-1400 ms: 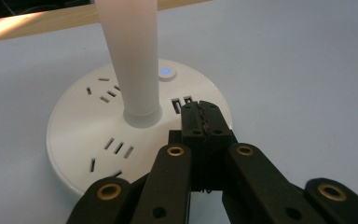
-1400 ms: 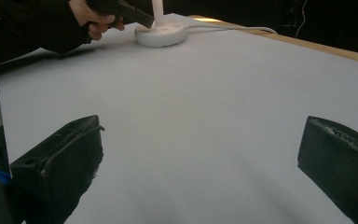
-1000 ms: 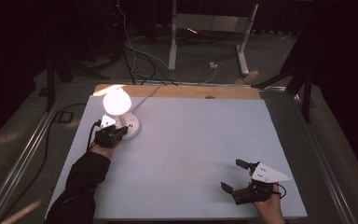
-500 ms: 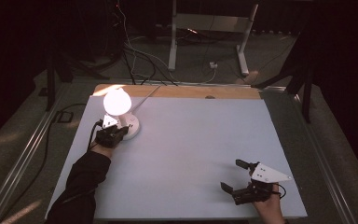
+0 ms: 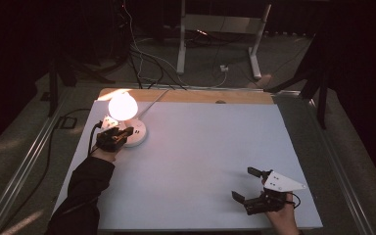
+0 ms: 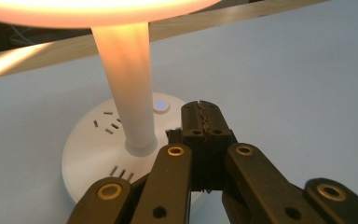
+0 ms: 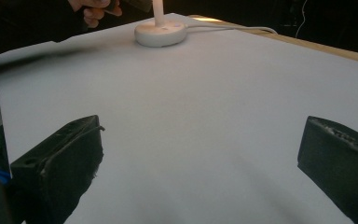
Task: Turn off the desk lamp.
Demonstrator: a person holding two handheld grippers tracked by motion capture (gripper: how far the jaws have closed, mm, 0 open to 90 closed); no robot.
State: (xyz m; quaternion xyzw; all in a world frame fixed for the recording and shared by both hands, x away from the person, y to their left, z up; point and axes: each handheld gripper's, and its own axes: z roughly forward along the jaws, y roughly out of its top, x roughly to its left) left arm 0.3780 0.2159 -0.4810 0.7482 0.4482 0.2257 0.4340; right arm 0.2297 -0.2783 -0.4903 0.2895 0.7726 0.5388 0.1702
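Between the jaws of the left gripper [image 6: 200, 122] nothing is held: they are pressed together, tip to tip, and poised over the round white base [image 6: 98, 154] of a lit table lamp [image 5: 122, 106]. Just ahead of the closed tips, and slightly to their left, a small button [image 6: 161, 106] with a blue light is seen on the base; whether the tips touch the base cannot be told. To the left of the jaws the lamp's stem [image 6: 128, 84] rises, glowing, with socket slots [image 6: 108, 125] marked beyond it.

The work in hand is judged to be the pressing of that button. A slip could follow if the tips are brought down beside the button rather than on it, since the target is small. If the push is angled sideways, the light base could be slid across the white table [image 5: 215, 161], or the stem knocked.

Well apart, at the near right corner, the right gripper [image 5: 249, 186] is held idle, its jaws spread wide over bare table, with nothing between them.
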